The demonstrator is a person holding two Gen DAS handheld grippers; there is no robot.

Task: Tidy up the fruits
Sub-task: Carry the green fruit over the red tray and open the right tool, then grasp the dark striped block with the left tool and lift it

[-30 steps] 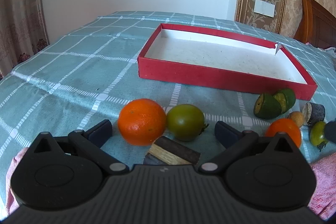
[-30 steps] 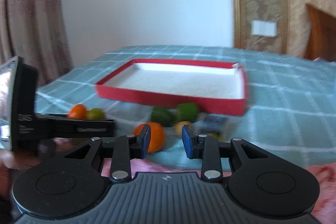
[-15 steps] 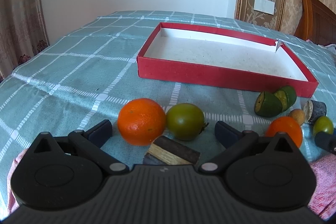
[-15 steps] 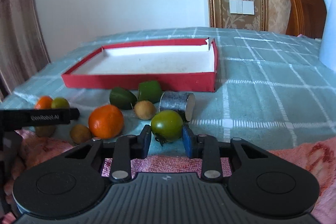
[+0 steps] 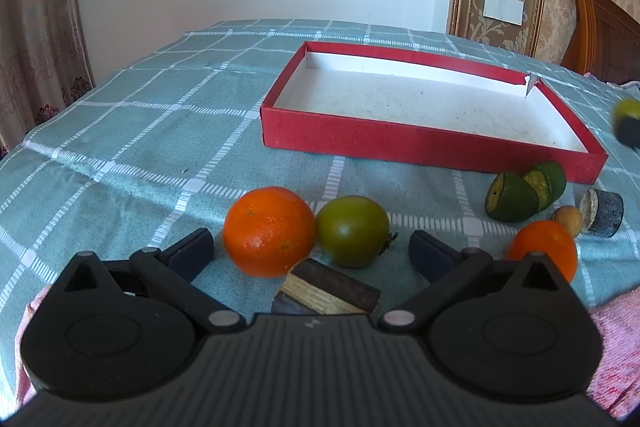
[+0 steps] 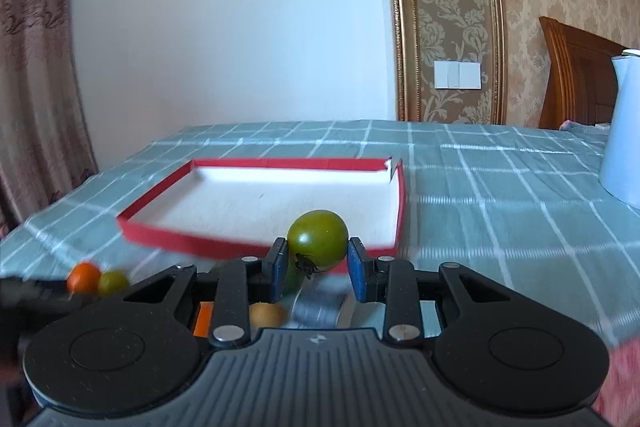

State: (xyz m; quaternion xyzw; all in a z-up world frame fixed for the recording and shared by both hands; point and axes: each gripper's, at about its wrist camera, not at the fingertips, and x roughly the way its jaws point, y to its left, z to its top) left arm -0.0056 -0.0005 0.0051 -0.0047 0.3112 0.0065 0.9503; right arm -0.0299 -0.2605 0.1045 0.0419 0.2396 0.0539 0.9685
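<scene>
Right wrist view is showing the right gripper [image 6: 317, 259] clenching a green tomato [image 6: 318, 239], nearing the red box [image 6: 256, 203]; keep squeezing gently, releasing low past its near wall.

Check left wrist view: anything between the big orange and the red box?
Nothing. In the left wrist view, only bare checked tablecloth lies between the big orange and the red box.

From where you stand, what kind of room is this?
Probably a bedroom in a home. The fruit lies on a checked cloth that looks like a bedspread, a carved wooden headboard stands at the far right, and there is ornate wallpaper and a curtain.
</scene>
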